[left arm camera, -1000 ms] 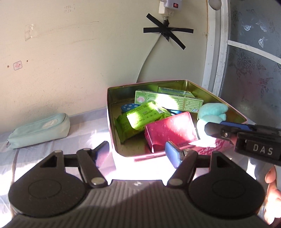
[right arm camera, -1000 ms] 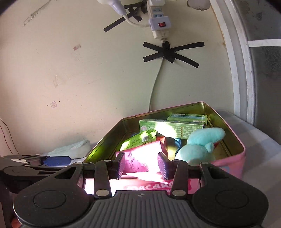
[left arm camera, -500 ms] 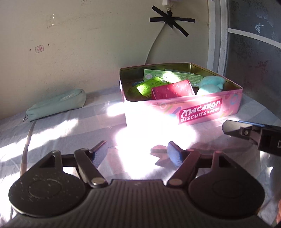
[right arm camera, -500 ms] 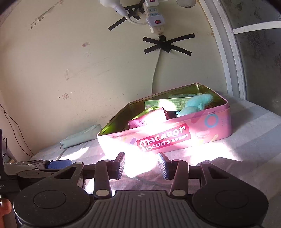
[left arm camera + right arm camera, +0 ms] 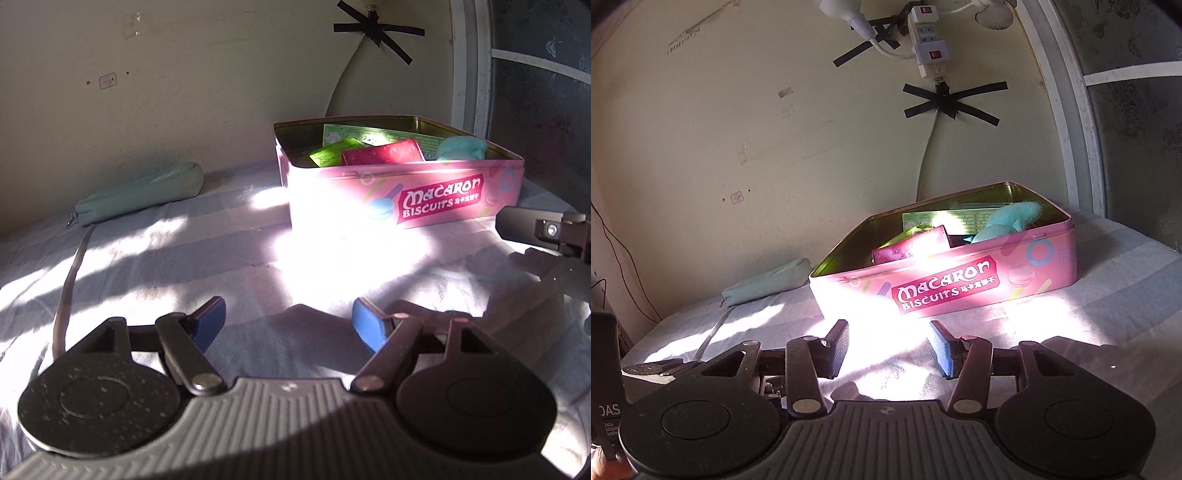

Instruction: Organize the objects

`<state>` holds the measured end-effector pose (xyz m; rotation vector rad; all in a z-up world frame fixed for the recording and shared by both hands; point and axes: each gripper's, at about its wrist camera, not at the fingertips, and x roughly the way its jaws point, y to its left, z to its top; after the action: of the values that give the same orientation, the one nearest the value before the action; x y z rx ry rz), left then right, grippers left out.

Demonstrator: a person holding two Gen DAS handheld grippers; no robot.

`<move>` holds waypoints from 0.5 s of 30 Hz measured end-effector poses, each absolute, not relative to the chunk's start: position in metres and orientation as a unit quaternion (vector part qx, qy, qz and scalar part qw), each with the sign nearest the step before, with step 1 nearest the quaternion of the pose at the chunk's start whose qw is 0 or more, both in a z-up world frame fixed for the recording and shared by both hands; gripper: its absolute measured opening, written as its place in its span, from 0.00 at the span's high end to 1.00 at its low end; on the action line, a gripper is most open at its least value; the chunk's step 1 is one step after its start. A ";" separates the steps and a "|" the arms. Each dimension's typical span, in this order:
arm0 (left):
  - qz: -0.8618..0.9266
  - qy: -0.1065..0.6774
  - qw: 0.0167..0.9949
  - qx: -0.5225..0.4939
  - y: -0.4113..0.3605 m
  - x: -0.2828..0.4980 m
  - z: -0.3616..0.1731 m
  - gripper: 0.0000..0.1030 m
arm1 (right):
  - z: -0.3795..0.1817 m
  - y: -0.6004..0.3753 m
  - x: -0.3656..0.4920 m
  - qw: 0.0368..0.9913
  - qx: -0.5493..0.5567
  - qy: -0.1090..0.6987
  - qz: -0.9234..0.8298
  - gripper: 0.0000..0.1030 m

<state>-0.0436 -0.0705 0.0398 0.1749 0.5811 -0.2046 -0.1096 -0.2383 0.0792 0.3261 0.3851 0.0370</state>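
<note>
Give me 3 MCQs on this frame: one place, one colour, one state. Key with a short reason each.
1. Where does the mint pouch lie?
A. inside the tin
B. on the cloth, left of the tin
C. between the left tool's fingers

2. What colour is the outside of the biscuit tin?
A. pink
B. black
C. white

3. What state is the left tool in?
A. shut on the pouch
B. shut on a red packet
C. open, holding nothing

Key: B, the pouch sits alone near the wall, apart from the tin; A, the side wall with the lettering is pink; C, only bare cloth shows between its fingers.
</note>
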 end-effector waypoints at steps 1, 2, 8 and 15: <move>-0.097 0.284 0.950 0.089 -0.070 -0.044 0.038 0.25 | 0.078 -0.238 -0.110 0.968 0.161 0.193 0.019 0.59; -0.095 0.284 0.950 0.090 -0.069 -0.045 0.036 0.25 | 0.076 -0.236 -0.109 0.967 0.161 0.196 0.018 0.59; -0.088 0.289 0.949 0.094 -0.064 -0.043 0.024 0.25 | 0.064 -0.234 -0.106 0.963 0.166 0.212 0.014 0.59; -0.091 0.280 0.951 0.095 -0.065 -0.046 0.023 0.24 | 0.056 -0.233 -0.101 0.961 0.171 0.217 0.002 0.59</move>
<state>-0.0458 -0.0649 0.0230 0.1940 0.5690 -0.1841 -0.1013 -0.2329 0.0563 0.3456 0.4389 0.0049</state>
